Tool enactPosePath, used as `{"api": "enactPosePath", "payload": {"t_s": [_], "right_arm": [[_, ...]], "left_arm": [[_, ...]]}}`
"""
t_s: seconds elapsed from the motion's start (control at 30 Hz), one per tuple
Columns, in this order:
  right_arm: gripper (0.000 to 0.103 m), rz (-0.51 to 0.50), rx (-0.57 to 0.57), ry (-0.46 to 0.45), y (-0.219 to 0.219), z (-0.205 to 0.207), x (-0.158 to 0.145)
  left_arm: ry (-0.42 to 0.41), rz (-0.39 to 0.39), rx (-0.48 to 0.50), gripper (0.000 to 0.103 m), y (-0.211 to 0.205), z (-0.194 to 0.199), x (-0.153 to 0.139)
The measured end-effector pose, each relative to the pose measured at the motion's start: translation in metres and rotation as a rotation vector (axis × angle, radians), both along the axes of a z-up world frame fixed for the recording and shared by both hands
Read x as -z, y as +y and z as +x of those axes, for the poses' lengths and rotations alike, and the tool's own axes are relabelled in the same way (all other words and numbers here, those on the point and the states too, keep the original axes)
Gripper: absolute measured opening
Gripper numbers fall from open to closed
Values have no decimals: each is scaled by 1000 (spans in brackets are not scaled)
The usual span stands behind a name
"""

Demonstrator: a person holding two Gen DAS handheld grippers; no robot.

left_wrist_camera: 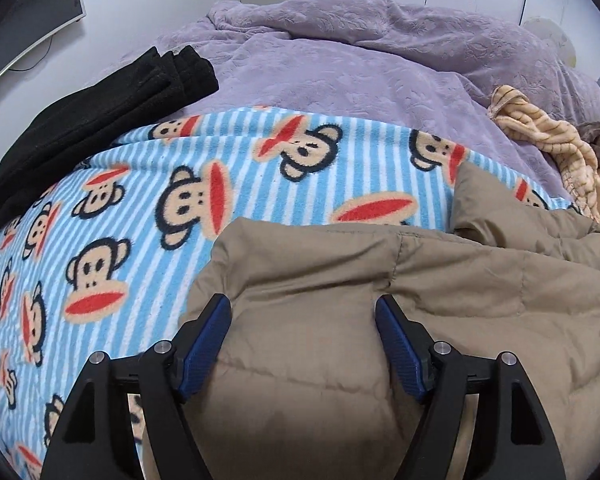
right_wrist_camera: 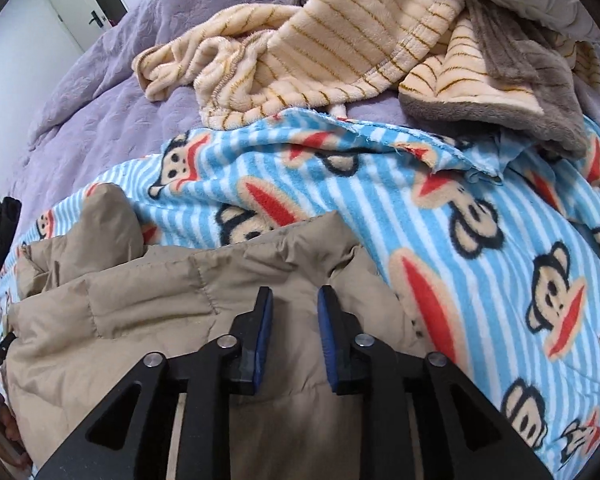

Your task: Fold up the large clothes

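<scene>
Tan quilted puffer jacket (left_wrist_camera: 320, 320) lies bunched and partly folded on the monkey-print striped fleece blanket (left_wrist_camera: 112, 216), with the left hand-held gripper (left_wrist_camera: 303, 312) spread wide over it and the right hand-held gripper (right_wrist_camera: 292, 300) narrowly parted, clamping nothing, so squaring likely remains.

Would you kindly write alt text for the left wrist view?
The left tool hovers open over a tan puffer jacket lying on a blue striped monkey-print blanket. A folded black garment sits far left on a lilac bedspread.
</scene>
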State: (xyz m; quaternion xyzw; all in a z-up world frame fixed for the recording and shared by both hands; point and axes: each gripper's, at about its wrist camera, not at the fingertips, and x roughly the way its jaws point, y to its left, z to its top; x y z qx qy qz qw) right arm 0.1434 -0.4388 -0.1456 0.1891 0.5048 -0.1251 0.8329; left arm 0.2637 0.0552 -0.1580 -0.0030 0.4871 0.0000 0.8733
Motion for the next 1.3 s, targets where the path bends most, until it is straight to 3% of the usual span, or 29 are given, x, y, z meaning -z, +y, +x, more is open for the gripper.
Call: {"api": "enactPosePath", "payload": {"t_s": [0.1,0.27,0.53,0.63,0.77,0.8,0.87,1.03,1.07,1.1,1.23,1.3], "right_arm": [[48,28,-4,-39,9,-24,-16],[53,121,4,-46,22,-65,-26],[57,217,22,-27,47,-142,-25],[67,258,32,-21,51,-167,-22],[67,298,60,-4,54,-195,-15],[67,305,70,-1,54,-200,-13],[67,332,92,5,52,-208,-8],[68,419,139,6,49,-218,5],[71,431,144,3,49,-219,8],[83,446,149,-1,49,-220,10],[84,502,176,-31,46,-222,17],[90,533,194,-34,44,-223,23]], "left_arm": [[2,-3,16,76,2,-27,-14],[47,-62,-1,76,11,-74,-22],[137,-109,-9,76,14,-140,-10],[147,-111,0,76,12,-157,-9],[169,-132,-2,80,12,-169,-12],[169,-134,-5,93,12,-171,-13],[156,-140,-17,101,13,-175,-17],[159,-171,-31,101,17,-181,-18],[168,-179,-38,101,18,-182,-16],[175,-179,-49,101,20,-183,-14],[196,-209,-88,101,28,-186,-6],[215,-240,-102,101,31,-187,-1]]}}
